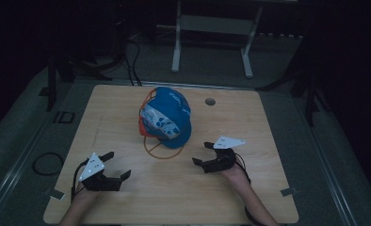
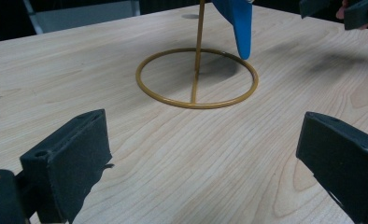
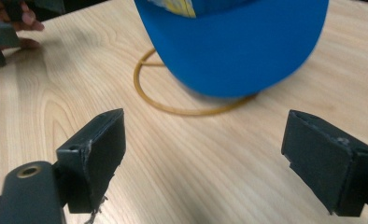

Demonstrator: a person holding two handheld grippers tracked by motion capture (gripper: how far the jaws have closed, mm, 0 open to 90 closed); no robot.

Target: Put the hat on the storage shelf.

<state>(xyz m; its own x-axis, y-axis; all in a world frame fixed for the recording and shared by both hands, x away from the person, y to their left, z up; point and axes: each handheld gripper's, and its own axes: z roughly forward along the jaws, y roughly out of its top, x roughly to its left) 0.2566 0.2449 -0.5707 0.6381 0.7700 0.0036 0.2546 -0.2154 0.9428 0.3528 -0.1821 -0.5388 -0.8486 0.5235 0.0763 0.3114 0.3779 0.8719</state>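
one blue cap (image 1: pixel 167 117) sits on one yellow wire stand (image 1: pixel 157 149) near the middle of the desk (image 1: pixel 127 202), slightly toward its far edge. the high view shows the cap's patterned panel; its long axis runs from far edge to near edge, brim toward the near edge. the left gripper view shows the stand's ring base and upright rod. two grippers rest by the near edge, well apart: the left gripper (image 1: pixel 117 165) and right gripper (image 1: pixel 201 153) both have jaws spread wide, holding nothing.
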